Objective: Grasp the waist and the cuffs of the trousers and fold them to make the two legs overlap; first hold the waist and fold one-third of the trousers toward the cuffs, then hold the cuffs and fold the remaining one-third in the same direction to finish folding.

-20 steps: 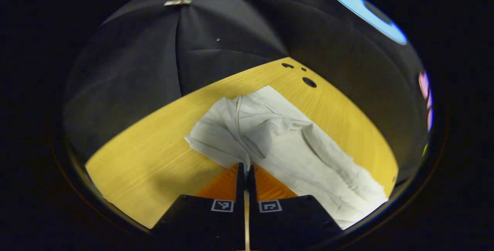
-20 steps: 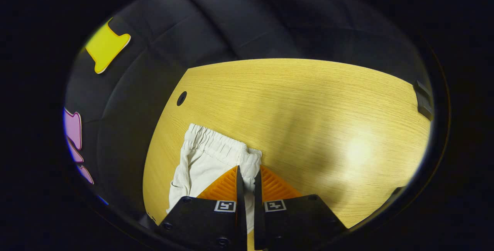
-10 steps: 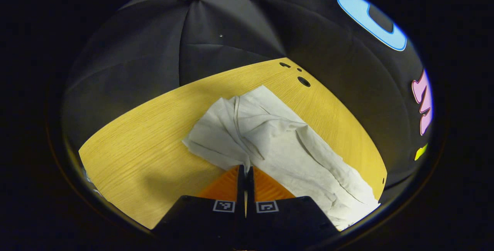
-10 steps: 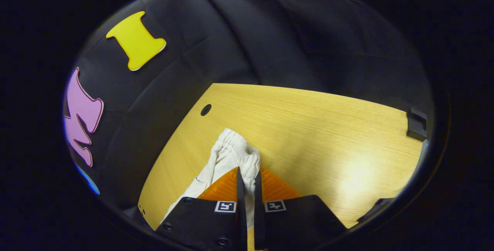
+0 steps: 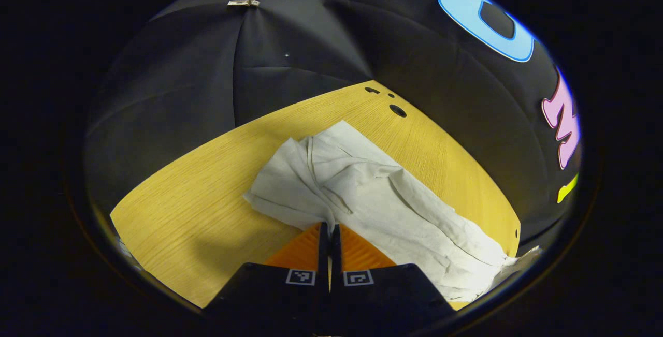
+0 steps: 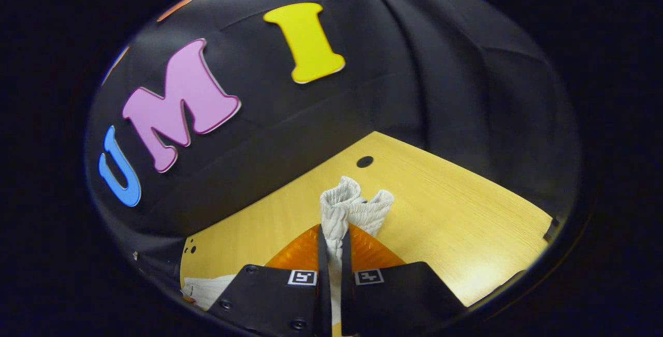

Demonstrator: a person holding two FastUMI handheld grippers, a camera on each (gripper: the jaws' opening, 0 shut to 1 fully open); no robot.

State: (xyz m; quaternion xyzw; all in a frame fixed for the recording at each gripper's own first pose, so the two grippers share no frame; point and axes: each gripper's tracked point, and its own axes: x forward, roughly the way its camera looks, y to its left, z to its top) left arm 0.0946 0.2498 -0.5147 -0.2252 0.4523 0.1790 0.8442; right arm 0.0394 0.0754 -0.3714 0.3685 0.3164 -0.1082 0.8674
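1. On the table (image 5: 197, 207), left gripper view: white trousers (image 5: 373, 197) lie crumpled, left gripper (image 5: 329, 231) jaws clenched on their near edge.
2. Right gripper view: right gripper (image 6: 331, 236) jaws pinch the bunched elastic waist (image 6: 352, 207), lifted.

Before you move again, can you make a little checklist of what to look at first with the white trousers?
1. Right gripper shut on the gathered elastic waist of the white cloth trousers: ok, waist cloth sits between both fingers.
2. Left gripper shut on the trousers' near edge: ok, both fingers closed on a pinch of cloth.
3. Waist lifted off the yellow wooden table: ok, it stands bunched above the fingers.
4. The two legs overlap neatly: not ok, the cloth lies wrinkled with loose folds.
5. Cuffs flat and lined up: cannot tell.
6. Table space beyond the waist for the fold: ok, bare wood there.
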